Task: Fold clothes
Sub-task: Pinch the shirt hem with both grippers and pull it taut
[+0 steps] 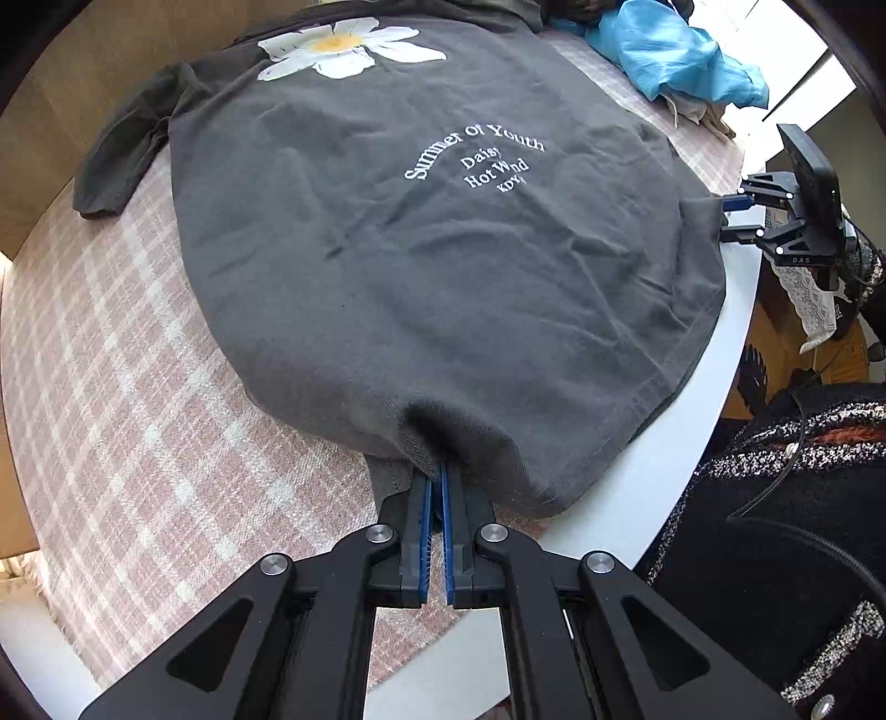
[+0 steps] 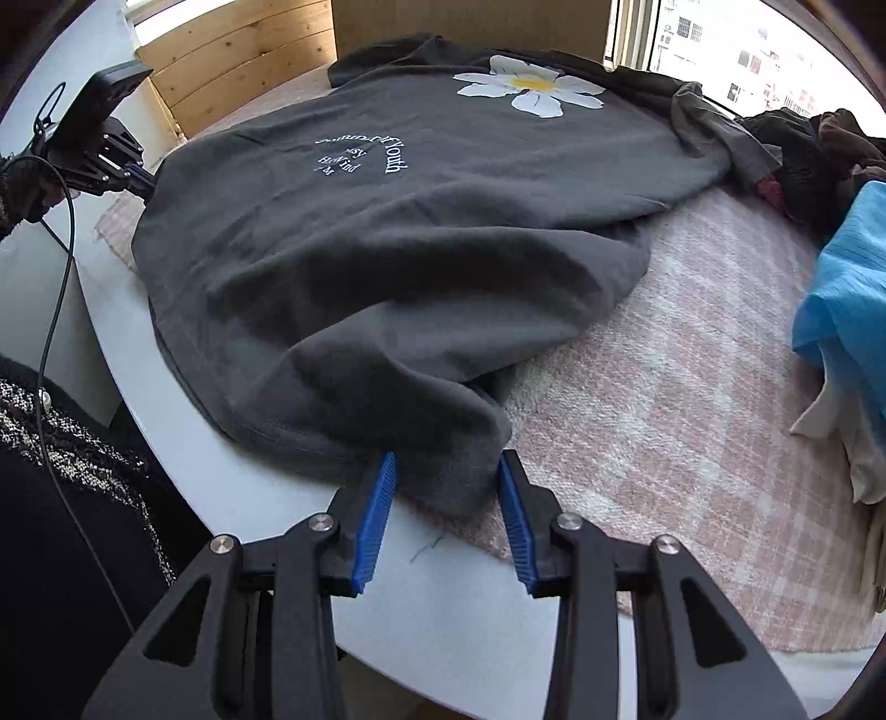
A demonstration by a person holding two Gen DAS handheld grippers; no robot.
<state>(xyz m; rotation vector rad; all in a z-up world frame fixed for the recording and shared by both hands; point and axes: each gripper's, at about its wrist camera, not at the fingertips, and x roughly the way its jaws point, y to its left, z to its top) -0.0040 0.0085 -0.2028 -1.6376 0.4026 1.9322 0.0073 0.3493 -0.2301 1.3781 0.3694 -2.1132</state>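
Observation:
A dark grey T-shirt (image 1: 421, 266) with a white daisy print (image 1: 346, 47) and white lettering lies spread on a pink plaid cloth (image 1: 127, 399) over a round white table (image 1: 653, 476). My left gripper (image 1: 437, 487) is shut on the shirt's near hem corner; in the right wrist view the left gripper (image 2: 141, 183) shows small at the far left hem. My right gripper (image 2: 447, 471) is open, its blue pads (image 2: 379, 504) standing on either side of a bunched corner of the T-shirt (image 2: 387, 249). In the left wrist view the right gripper (image 1: 733, 219) sits at the shirt's right edge.
A blue garment (image 2: 847, 299) and a beige cloth (image 2: 830, 410) lie at the right. Dark clothes (image 2: 803, 149) are piled by the window. A person in a dark speckled jacket (image 1: 775, 498) stands at the table's edge (image 2: 183, 421). Wooden panelling (image 2: 238, 61) lies beyond the table.

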